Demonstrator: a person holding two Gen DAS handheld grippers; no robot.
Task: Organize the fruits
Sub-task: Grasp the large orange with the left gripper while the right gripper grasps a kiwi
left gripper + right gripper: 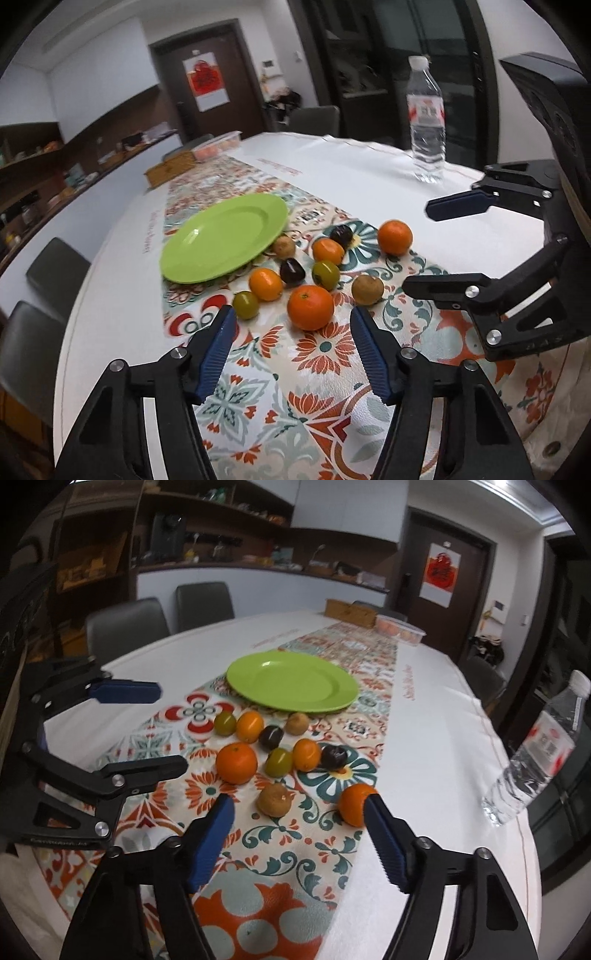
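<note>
4 oranges (310, 307), 2 green, 2 brown, 2 dark fruits beside 1 plate (225, 237); both grippers' fingers (364, 345) half-open, empty.

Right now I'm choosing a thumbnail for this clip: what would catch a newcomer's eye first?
The bright green plate stands bare on the patterned table runner, mid-table. Just in front of it lies a loose cluster of small fruit, the oranges brightest among dark and brownish ones. Nearest the camera, the left gripper and right gripper hang open above the runner; a water bottle stands off to the side.
</note>
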